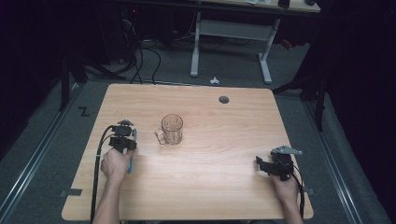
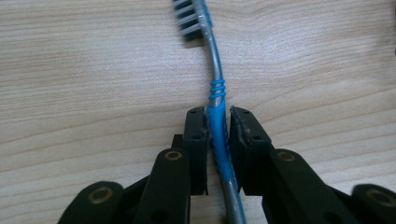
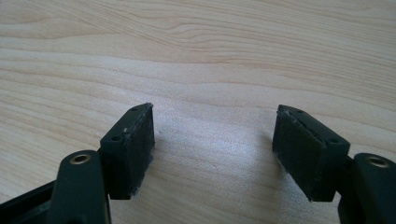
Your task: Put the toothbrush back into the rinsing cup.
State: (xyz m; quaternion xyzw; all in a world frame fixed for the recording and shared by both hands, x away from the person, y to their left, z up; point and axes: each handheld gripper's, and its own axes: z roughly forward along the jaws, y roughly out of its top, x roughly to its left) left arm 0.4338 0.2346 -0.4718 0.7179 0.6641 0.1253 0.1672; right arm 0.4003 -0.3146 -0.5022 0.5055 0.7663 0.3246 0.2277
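Woodgrain table (image 2: 93, 70), slim blue toothbrush (image 2: 217, 121)

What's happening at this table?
A person sits at a wooden table with a two-jaw gripper in each hand. The left gripper has its jaws pinched on the blue handle of a toothbrush lying on the wood. A glass mug stands nearby. The right gripper rests open, holding nothing.

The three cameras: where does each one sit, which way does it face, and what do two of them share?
High view: above the person's side, facing forward and down on the table; forearms, hands, left gripper, right gripper, glass mug.
Left gripper view: looks along its jaws, shut on the toothbrush.
Right gripper view: looks along open jaws at bare wood.
Shared: the toothbrush, high and left gripper views.
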